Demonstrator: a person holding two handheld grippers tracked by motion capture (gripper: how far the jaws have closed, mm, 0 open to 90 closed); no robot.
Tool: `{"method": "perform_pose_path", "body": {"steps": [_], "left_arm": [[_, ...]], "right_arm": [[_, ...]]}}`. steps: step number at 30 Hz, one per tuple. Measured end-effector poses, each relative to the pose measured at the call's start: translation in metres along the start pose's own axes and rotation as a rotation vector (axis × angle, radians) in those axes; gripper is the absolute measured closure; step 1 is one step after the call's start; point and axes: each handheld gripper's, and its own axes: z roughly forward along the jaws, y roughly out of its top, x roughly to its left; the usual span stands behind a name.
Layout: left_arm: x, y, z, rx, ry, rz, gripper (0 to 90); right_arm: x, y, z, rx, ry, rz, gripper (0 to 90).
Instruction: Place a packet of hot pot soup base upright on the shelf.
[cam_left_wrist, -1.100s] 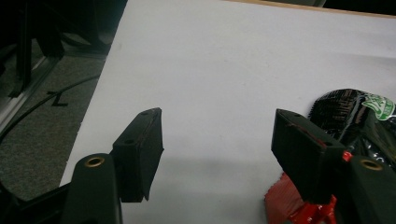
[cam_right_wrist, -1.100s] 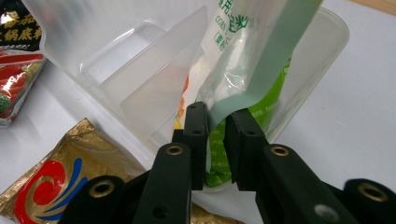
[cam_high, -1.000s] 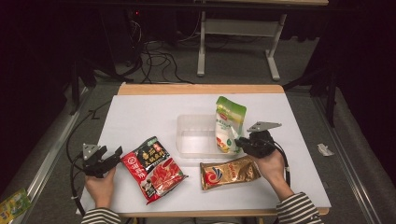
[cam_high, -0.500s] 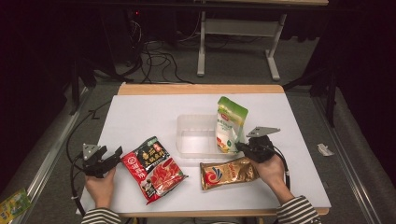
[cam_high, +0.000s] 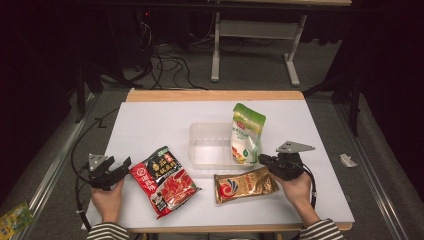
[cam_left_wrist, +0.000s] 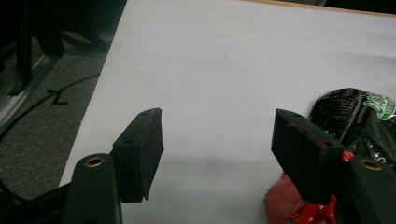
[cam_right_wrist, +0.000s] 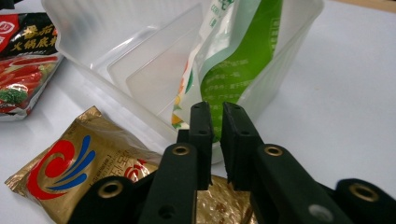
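now that the right tool (cam_high: 264, 160) has dropped back, its jaws part slightly

High view overlooks the table (cam_high: 150, 125); gripper views sit close above it

Right gripper view: the gold pouch (cam_right_wrist: 79, 172) runs under the black jaws at bottom centre, its right end hidden. The red-and-black packet (cam_right_wrist: 25, 65) is cut off by the left edge at upper left. The clear tub (cam_right_wrist: 140, 60) is cropped by the top edge; the green-and-white pouch (cam_right_wrist: 233, 60) loses its top there too, print too blurred to read.

Left gripper view: the same red-and-black packet is half behind the right-hand jaw, cut off at the right edge.

High view: packet lettering too small to read.
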Motion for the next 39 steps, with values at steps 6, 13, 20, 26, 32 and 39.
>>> {"method": "perform_pose_path", "body": {"steps": [6,13,20,26,32,39], "left_arm": [[0.0,0.0,0.0,-0.003,-0.002,0.001,34.5],[0.0,0.0,0.0,-0.001,-0.002,-0.001,34.4],[0.001,0.0,0.0,-0.002,-0.003,-0.002,34.4],[0.0,0.0,0.0,0.001,-0.001,-0.002,34.4],[0.0,0.0,0.0,-0.003,-0.001,-0.001,34.4],[0.0,0.0,0.0,-0.005,0.0,0.001,34.4]], "right_arm": [[-0.004,-0.005,-0.012,-0.059,-0.042,0.029,69.7],[-0.007,-0.011,-0.016,-0.085,-0.05,0.038,59.9],[-0.008,-0.02,-0.021,-0.108,-0.074,0.046,54.5],[-0.009,-0.026,-0.027,-0.124,-0.096,0.055,51.6],[-0.01,-0.034,-0.03,-0.126,-0.108,0.059,50.2],[-0.01,-0.045,-0.031,-0.123,-0.108,0.093,49.5]]}}
